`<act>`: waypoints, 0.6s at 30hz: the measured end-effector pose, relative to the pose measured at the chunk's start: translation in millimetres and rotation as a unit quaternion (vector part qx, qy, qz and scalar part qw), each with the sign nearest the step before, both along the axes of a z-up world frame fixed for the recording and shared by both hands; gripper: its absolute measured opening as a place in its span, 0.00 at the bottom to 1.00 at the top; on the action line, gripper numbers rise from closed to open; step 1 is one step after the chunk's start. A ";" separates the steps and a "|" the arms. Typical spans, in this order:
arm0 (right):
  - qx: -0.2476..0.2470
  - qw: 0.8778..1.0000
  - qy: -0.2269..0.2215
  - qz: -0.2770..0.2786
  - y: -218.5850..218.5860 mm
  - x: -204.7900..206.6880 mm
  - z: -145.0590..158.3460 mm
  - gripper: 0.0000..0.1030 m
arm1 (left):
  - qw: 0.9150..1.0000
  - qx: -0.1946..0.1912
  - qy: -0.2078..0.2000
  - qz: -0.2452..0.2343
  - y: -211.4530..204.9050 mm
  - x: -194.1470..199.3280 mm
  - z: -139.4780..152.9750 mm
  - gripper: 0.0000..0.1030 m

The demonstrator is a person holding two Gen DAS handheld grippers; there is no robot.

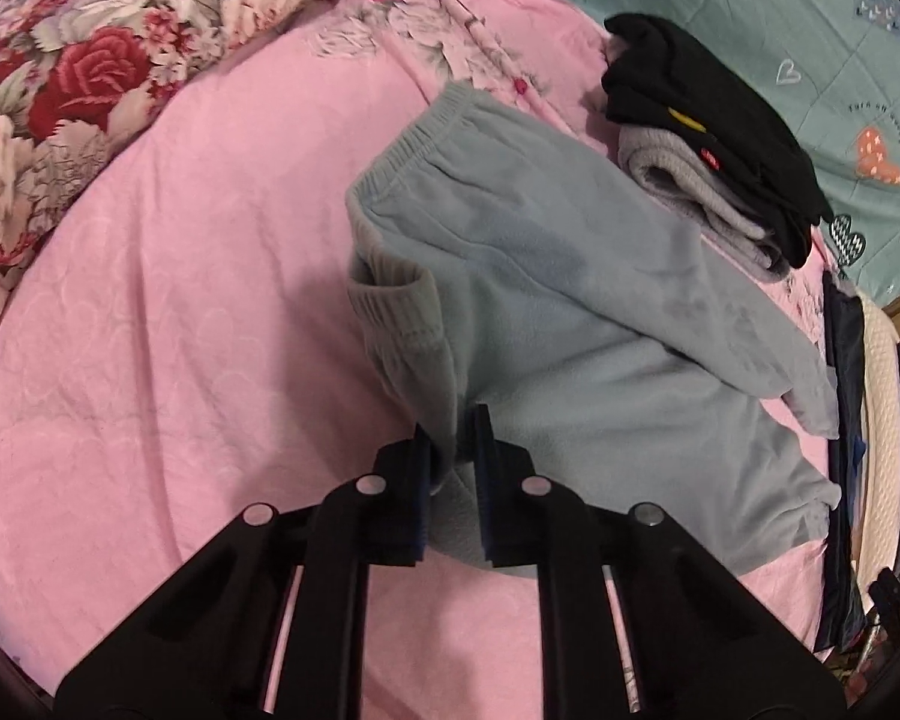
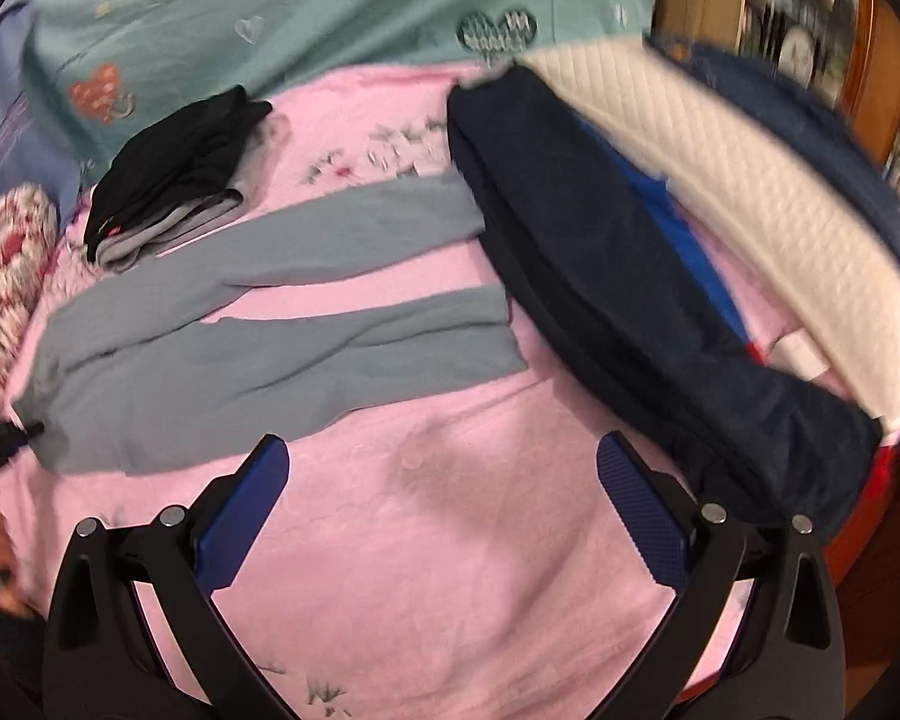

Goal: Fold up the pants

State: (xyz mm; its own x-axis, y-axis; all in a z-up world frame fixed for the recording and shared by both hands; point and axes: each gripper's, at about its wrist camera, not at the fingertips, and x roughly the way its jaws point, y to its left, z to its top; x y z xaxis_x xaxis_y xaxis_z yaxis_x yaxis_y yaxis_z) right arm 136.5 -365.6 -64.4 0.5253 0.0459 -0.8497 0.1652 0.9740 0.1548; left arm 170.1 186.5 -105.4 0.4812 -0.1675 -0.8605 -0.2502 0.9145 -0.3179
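Note:
Light blue fleece pants (image 1: pixel 570 312) lie on the pink bedsheet (image 1: pixel 180 300). In the left wrist view my left gripper (image 1: pixel 453 426) is shut on the waistband edge of the pants and lifts it a little. In the right wrist view the pants (image 2: pixel 270 354) lie spread with both legs pointing right, waist at the left. My right gripper (image 2: pixel 444 450) is open and empty above bare sheet, just in front of the nearer leg.
A folded stack of black and grey clothes (image 1: pixel 720 138) (image 2: pixel 174 180) sits behind the pants. A dark navy garment (image 2: pixel 630 300) and a white quilted pillow (image 2: pixel 750 210) lie at the right. A floral pillow (image 1: pixel 90 60) lies at the left. A teal blanket (image 2: pixel 270 12) lies behind.

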 end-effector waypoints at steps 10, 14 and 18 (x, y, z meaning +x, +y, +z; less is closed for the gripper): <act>0.047 0.993 0.106 -0.035 -17.2 88.6 -78.4 0.84 | 1.000 0.003 0.013 0.028 36.7 -7.8 -5.7 0.02; 0.011 0.993 0.120 -0.019 -18.1 107.9 -97.3 0.75 | 0.999 -0.024 0.030 -0.003 34.6 -1.6 -16.4 0.02; -0.026 0.991 0.132 0.011 -12.4 121.6 -106.2 0.77 | 0.999 -0.010 0.044 -0.018 22.2 6.9 -22.9 0.07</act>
State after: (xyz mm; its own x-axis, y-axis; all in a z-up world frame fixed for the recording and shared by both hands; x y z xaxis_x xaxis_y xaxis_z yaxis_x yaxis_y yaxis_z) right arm 258.1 -378.0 -170.6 0.2846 0.0067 -0.9586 0.1719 0.9834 0.0579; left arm 177.0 208.8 -128.3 0.3974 -0.2012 -0.8953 -0.2451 0.9169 -0.3149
